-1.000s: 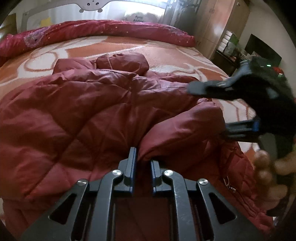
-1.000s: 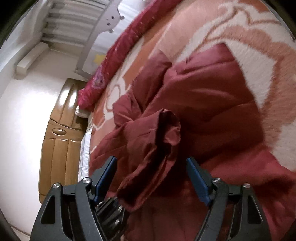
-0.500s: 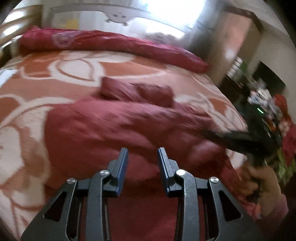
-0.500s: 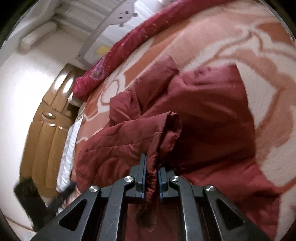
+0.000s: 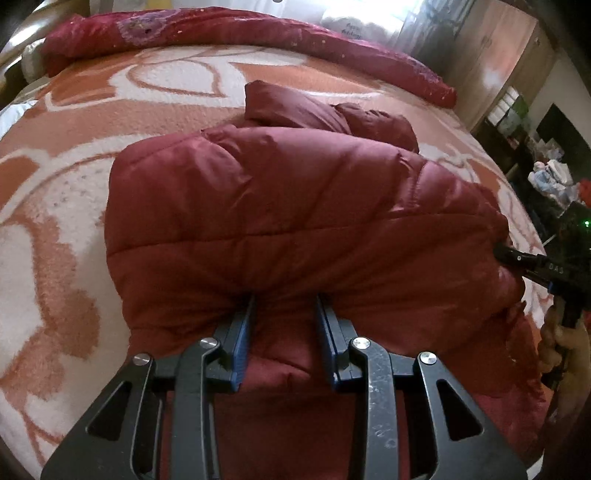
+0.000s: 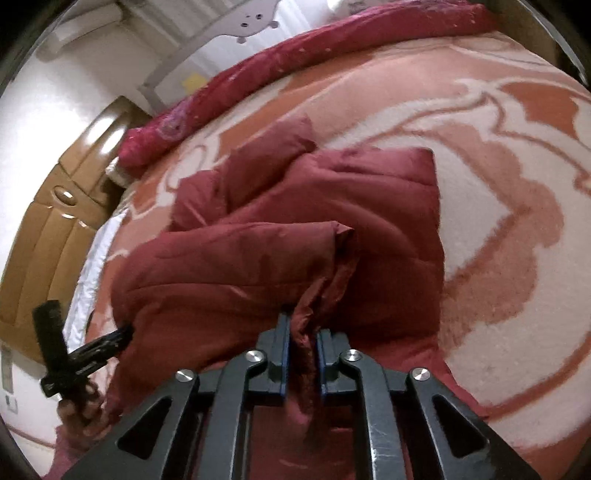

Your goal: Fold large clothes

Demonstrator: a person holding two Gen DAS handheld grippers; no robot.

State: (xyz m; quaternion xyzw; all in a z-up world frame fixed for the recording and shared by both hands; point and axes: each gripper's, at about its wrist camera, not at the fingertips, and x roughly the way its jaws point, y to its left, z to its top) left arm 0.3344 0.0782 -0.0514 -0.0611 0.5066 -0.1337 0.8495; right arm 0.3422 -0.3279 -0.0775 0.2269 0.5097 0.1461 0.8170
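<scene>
Quilted maroon jacket (image 5: 295, 206) heaped on patterned bedspread (image 5: 55, 206), ahead of both claws. Left gripper (image 5: 284, 306) clamped on thick jacket fold. Right gripper (image 6: 301, 321), jaws just eased slightly wider, pinching jacket's thin edge.

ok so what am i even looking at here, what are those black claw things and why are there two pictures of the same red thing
The black claws are hand-held grippers, two-finger clamps that a person squeezes, one in each hand. Each carries a wide-angle camera looking along its fingers, so you get two views of one scene. One picture is from the left gripper, the other from the right gripper. The red thing is a dark red quilted jacket lying on a bed with an orange and white patterned blanket; a red quilt lies along the far edge. The left gripper has a thick bunch of jacket between its fingers. The right gripper pinches a thinner edge of it, its jaws having just closed there. Each gripper shows at the side of the other's picture.
</scene>
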